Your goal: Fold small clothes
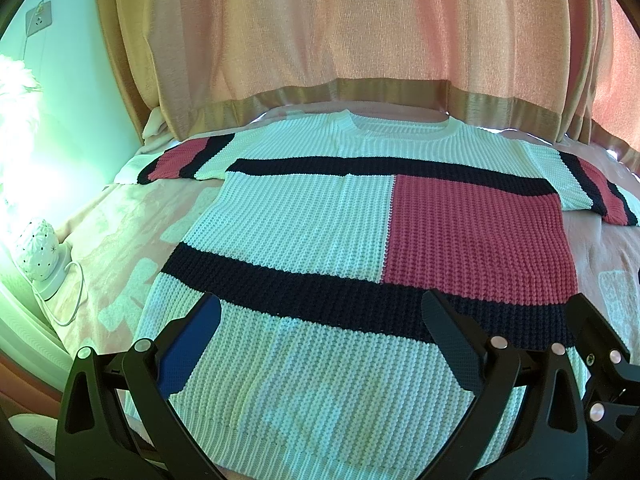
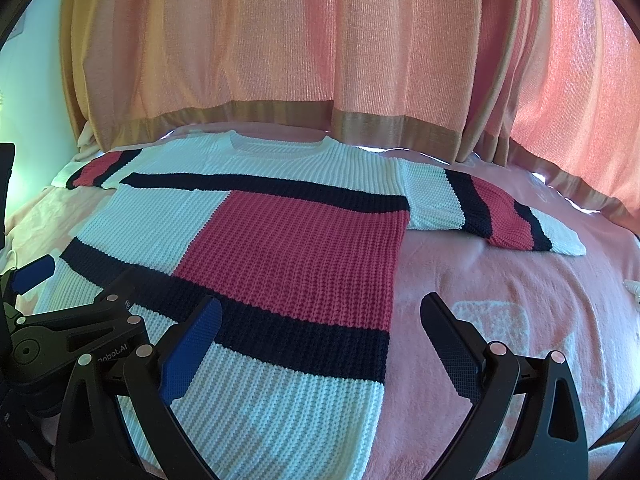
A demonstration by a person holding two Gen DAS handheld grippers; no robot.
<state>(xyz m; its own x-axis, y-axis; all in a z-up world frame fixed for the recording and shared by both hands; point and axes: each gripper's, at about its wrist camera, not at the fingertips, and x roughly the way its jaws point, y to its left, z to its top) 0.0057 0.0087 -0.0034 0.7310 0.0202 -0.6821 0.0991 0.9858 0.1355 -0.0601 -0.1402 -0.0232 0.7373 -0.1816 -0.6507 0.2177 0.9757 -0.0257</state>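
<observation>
Both grippers spread wide above a sweater, gripping nothing.

Left gripper [image 1: 320, 344] hangs over the hem, jaws gaping; right gripper [image 2: 320, 344] straddles the hem's right edge, equally released. Sweater [image 2: 256, 248]: chunky ribbed knit, white, red and navy blocks, flat on a fuzzy pink blanket [image 2: 500, 292], sleeves out. Pleated curtain [image 2: 320, 60] behind.

Left gripper [image 1: 320, 316], right gripper [image 2: 320, 316]: jaws wide.
</observation>
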